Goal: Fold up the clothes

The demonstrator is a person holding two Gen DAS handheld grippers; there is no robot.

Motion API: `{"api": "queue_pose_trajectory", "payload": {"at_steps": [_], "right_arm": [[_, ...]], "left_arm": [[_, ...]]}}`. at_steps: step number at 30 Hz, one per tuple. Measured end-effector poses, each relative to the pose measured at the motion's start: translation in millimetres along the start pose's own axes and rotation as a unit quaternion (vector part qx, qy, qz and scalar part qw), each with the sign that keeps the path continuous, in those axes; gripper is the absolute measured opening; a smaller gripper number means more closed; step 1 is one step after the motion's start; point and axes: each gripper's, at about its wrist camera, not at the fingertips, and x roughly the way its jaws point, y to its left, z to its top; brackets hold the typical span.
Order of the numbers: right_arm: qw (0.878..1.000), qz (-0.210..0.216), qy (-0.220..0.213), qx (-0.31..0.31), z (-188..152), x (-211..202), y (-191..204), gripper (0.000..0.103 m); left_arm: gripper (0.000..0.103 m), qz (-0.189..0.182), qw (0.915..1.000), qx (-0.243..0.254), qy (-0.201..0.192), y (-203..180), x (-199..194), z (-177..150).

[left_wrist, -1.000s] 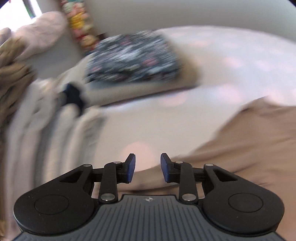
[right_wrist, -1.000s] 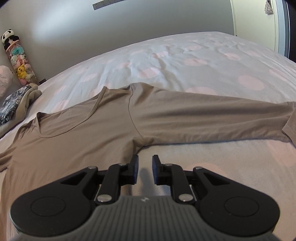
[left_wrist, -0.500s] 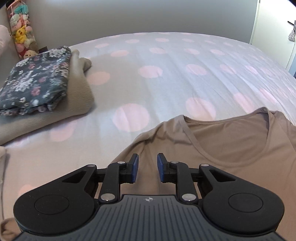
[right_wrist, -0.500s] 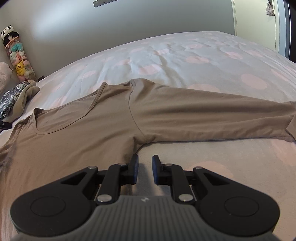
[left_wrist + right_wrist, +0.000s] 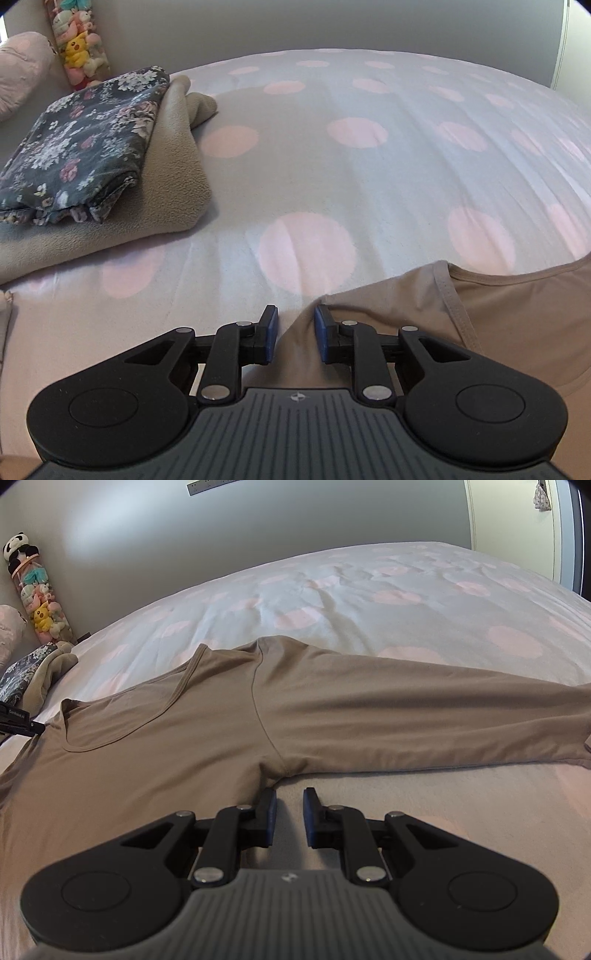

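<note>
The left gripper [image 5: 295,334] stands parted with the tan shirt's [image 5: 207,753] shoulder edge between its jaws. The right gripper [image 5: 289,818], also parted and empty, sits just beside the shirt's armpit. The shirt lies flat on the bed [image 5: 369,590], one sleeve outstretched. Beyond the shirt's collar rests a folded pile [image 5: 85,147]. A shallow pinch could slip off the thin knit or catch the sheet too.

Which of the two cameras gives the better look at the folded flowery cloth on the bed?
The left wrist view: the flowery cloth fills its upper left, lying on a beige blanket. The right wrist view shows only a sliver at its left edge.
</note>
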Motion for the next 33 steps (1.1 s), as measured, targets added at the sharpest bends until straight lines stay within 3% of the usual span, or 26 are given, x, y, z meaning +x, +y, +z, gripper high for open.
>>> {"api": "queue_pose_trajectory", "payload": {"at_steps": [5, 9, 12, 14, 18, 22, 24, 26, 33], "right_arm": [[1.0, 0.001, 0.027, 0.012, 4.1, -2.4, -0.9, 0.018], [0.998, 0.004, 0.067, 0.012, 6.8, -12.3, 2.4, 0.019], [0.995, 0.018, 0.092, 0.024, 1.5, -21.6, -0.7, 0.025], [0.995, 0.019, 0.093, 0.025, -2.8, -24.0, -1.1, 0.025], [0.996, 0.014, 0.087, 0.01, -10.6, -27.2, 3.8, 0.025], [0.996, 0.006, 0.082, -0.024, -15.4, -28.9, 13.5, 0.025], [0.996, 0.0, 0.09, -0.022, -16.0, -34.7, 15.6, 0.025], [0.995, -0.008, 0.101, -0.01, -17.8, -46.2, 16.4, 0.025], [0.989, -0.038, 0.14, 0.032, -24.3, -86.4, 19.3, 0.025]], "left_arm": [[0.021, -0.023, 0.9991, 0.014, 0.032, -9.9, -48.7, -36.6], [0.021, -0.044, 0.9962, 0.003, 0.075, -16.6, -99.4, -90.0], [0.021, -0.051, 0.9935, -0.021, 0.1, -19.5, -137.8, -133.8], [0.021, -0.05, 0.9915, -0.042, 0.113, -20.5, -163.1, -163.2], [0.021, -0.024, 0.9892, -0.087, 0.115, -27.9, -199.2, -206.4], [0.024, -0.01, 0.9882, -0.121, 0.093, -44.6, -221.9, -243.9], [0.026, -0.027, 0.9875, -0.13, 0.085, -50.4, -224.4, -264.5], [0.026, -0.042, 0.9855, -0.131, 0.1, -51.5, -221.9, -275.6], [0.027, -0.083, 0.9891, -0.107, 0.057, -45.6, -236.8, -277.7]]}}
